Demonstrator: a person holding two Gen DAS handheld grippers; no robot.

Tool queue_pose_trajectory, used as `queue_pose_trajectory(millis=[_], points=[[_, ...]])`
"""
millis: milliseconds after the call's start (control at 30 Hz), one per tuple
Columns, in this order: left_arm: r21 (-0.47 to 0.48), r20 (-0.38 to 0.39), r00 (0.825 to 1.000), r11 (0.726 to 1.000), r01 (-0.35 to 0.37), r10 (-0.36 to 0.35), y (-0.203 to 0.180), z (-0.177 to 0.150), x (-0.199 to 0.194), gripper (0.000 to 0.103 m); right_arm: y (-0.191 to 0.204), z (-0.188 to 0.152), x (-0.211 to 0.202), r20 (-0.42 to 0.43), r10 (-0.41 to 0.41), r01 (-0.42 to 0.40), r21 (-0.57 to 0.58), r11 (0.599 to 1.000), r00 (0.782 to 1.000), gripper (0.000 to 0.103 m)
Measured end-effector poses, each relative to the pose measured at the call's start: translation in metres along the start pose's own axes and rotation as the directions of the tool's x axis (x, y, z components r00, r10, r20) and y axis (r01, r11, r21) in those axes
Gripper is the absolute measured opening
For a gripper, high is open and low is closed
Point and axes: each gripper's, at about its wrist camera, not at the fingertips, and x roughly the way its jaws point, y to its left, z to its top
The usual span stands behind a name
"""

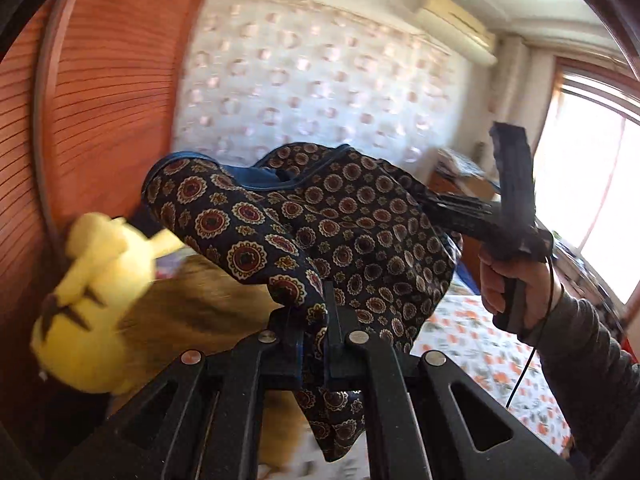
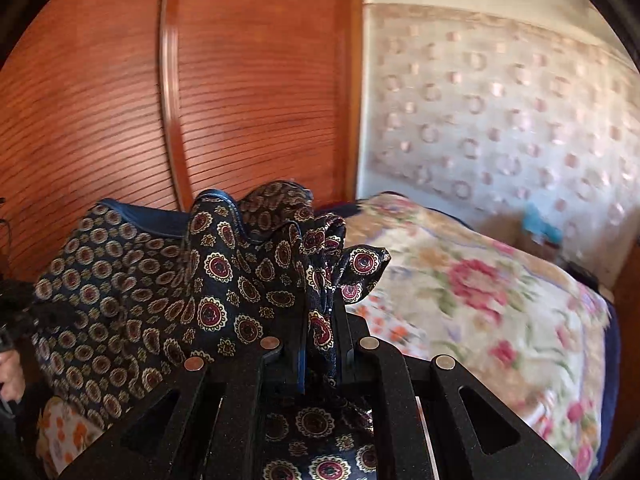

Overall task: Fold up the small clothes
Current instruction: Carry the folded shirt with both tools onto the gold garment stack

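Observation:
A small dark navy garment [image 1: 320, 216] with red and cream medallion print and a blue hem hangs in the air between both grippers. My left gripper [image 1: 310, 320] is shut on one edge of it. The right gripper [image 1: 440, 204] shows in the left wrist view, held by a hand, pinching the garment's far edge. In the right wrist view my right gripper [image 2: 322, 320] is shut on a bunched corner of the garment [image 2: 160, 280], which spreads to the left.
A bed with a floral sheet [image 1: 480, 344] and a flowered blanket [image 2: 480, 288] lies below. A yellow plush toy [image 1: 92, 300] sits at the left. A wooden wardrobe [image 2: 100, 100] and patterned wall [image 1: 320, 80] stand behind. A window [image 1: 592, 200] is at the right.

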Motion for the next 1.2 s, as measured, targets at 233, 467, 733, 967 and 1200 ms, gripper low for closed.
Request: queue_pose_trajectory(millis=[233, 467, 733, 967, 1200], points=[[-0.070, -0.041, 0.994, 0.992, -0.104, 0.101, 0.042, -0.027, 0.021, 0.007, -0.014, 0.013, 0.110, -0.090, 0.023, -0.024, -0.001, 1.000, 0.996, 0.010], [-0.115, -0.085, 0.984, 0.980, -0.166, 0.156, 0.052, -0.054, 0.025, 0.007, -0.024, 0.019, 0.131, -0.080, -0.106, 0.109, 0.037, 0.993, 0.991, 0.027], [-0.062, -0.055, 0.968, 0.967, -0.247, 0.244, 0.040, -0.051, 0.004, 0.030, 0.017, -0.009, 0.073, -0.034, -0.048, 0.049, 0.029, 0.998, 0.998, 0.028], [0.001, -0.011, 0.958, 0.958, -0.285, 0.285, 0.025, -0.051, -0.028, 0.048, 0.036, -0.039, -0.039, 0.001, -0.045, 0.044, 0.072, 0.996, 0.999, 0.034], [0.067, 0.031, 0.972, 0.970, -0.233, 0.231, -0.018, -0.049, -0.050, 0.078, 0.047, -0.083, -0.136, 0.037, -0.094, 0.089, 0.110, 0.990, 0.995, 0.036]])
